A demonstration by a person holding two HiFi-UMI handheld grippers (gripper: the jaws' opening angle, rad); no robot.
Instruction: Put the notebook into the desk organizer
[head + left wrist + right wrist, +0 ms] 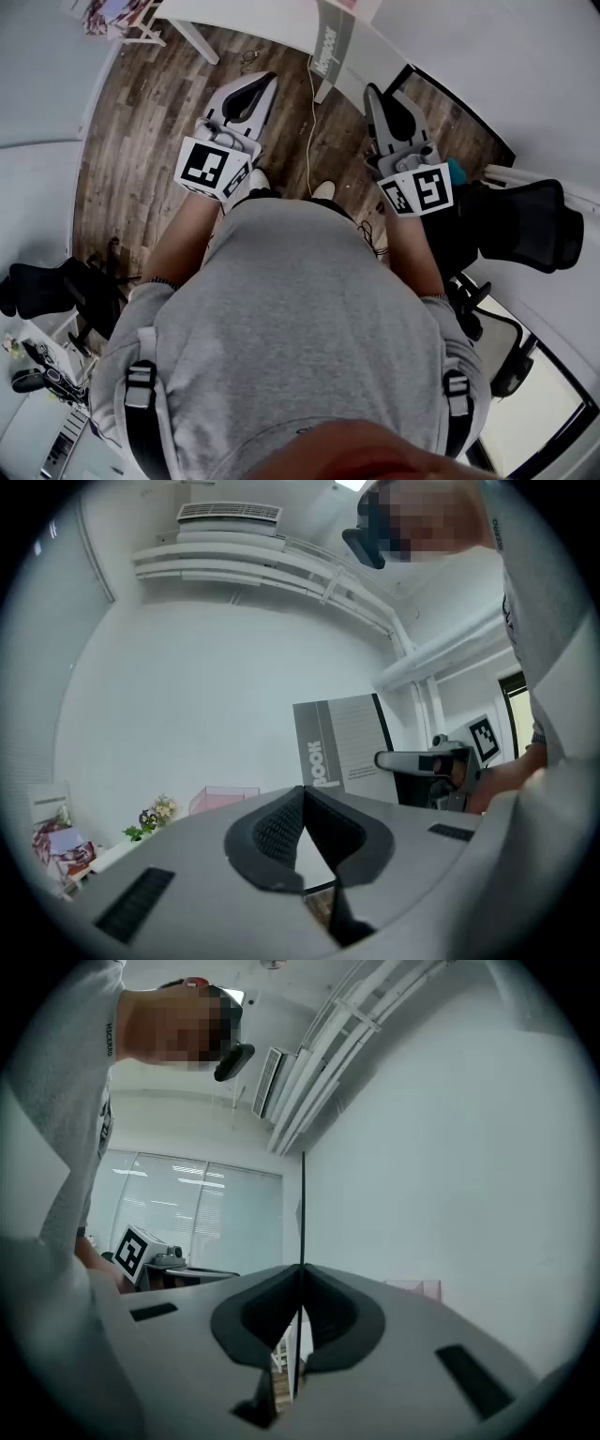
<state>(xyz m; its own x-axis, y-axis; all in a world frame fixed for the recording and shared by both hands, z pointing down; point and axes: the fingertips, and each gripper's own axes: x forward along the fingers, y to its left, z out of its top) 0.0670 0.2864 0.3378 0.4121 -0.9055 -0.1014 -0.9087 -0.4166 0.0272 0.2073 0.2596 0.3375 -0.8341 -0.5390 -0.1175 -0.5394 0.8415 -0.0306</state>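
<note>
Grey sweatshirt [300,319] fills the foreground. Right gripper [372,92] is clamped on the thin grey-and-white notebook [330,47]; left gripper [269,79] is closed and empty. Carrying step, I judge; next, locate the organizer.

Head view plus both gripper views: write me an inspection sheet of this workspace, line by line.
Surface: white table ahead; wood floor below the grippers.
Job's things: notebook stands upright by the table, untouched; desk organizer not surely identified.
Clutter: pink box and flowers by the wall.
Grippers: left gripper and right gripper both shut, nothing between the fingers, held short of the table.
Cables: one thin cable across the floor.
Surroundings: black chairs either side, white wall, air conditioner overhead.
</note>
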